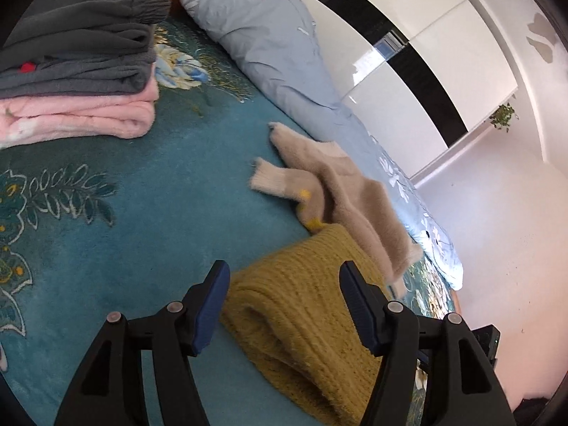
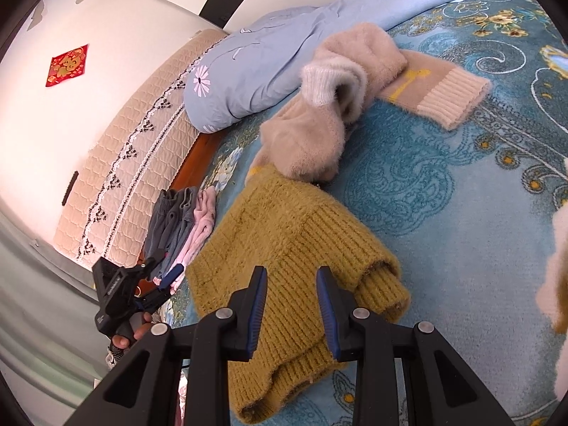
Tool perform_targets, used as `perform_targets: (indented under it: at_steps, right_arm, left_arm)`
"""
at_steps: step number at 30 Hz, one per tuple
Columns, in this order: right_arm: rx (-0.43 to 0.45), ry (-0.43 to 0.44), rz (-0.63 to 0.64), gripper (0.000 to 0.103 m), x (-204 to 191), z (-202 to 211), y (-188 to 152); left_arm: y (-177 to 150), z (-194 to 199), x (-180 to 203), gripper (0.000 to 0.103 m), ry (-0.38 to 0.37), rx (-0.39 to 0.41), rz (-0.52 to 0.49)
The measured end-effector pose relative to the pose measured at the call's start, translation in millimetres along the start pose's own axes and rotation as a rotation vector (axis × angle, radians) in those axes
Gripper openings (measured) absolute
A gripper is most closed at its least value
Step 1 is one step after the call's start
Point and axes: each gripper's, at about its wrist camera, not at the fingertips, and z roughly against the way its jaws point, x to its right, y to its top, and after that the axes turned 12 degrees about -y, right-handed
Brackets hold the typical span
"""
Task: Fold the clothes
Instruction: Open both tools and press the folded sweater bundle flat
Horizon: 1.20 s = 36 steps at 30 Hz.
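A mustard-yellow knit sweater (image 1: 301, 323) lies folded on the teal bedspread (image 1: 149, 220); it also shows in the right wrist view (image 2: 291, 262). A beige fuzzy sweater (image 1: 340, 191) lies rumpled just beyond it, also in the right wrist view (image 2: 340, 106). My left gripper (image 1: 284, 305) is open and empty, its jaws just above the yellow sweater's near edge. My right gripper (image 2: 291, 305) is open and empty, hovering over the yellow sweater. The left gripper also shows at the bed's edge in the right wrist view (image 2: 163, 277).
A stack of folded grey and pink clothes (image 1: 78, 71) sits at the far left of the bed, also in the right wrist view (image 2: 184, 223). A rolled light-blue floral quilt (image 1: 277, 42) lies along the wall side. A padded headboard (image 2: 135, 152) stands behind.
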Motion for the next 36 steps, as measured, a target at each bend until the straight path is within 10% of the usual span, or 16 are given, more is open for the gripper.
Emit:
perform_targets:
  at_steps: [8,13,18,22,27,36]
  right_arm:
    - [-0.005,0.006,-0.006,0.032,1,-1,1]
    - [-0.008,0.017,-0.019,0.032,5,-1,3]
    - [-0.007,0.022,-0.013,0.032,4,0,3]
    - [-0.012,0.017,-0.017,0.032,6,-1,2]
    - [0.0,0.03,-0.032,0.032,9,3,3]
    - [0.013,0.083,-0.086,0.032,18,9,6]
  left_arm:
    - [3,-41,-4,0.067,0.203,-0.089,-0.063]
    - [5,-67,-55,0.074,-0.071,-0.257,0.181]
    - [5,-69,-64,0.077,-0.14,-0.253,0.233]
    - [1,-70,-53,0.073,-0.081,-0.224,0.195]
    - [-8,-61,-36,0.041,0.012,-0.168,0.137]
    - [-53,5,-25,0.037,0.111,-0.003,0.21]
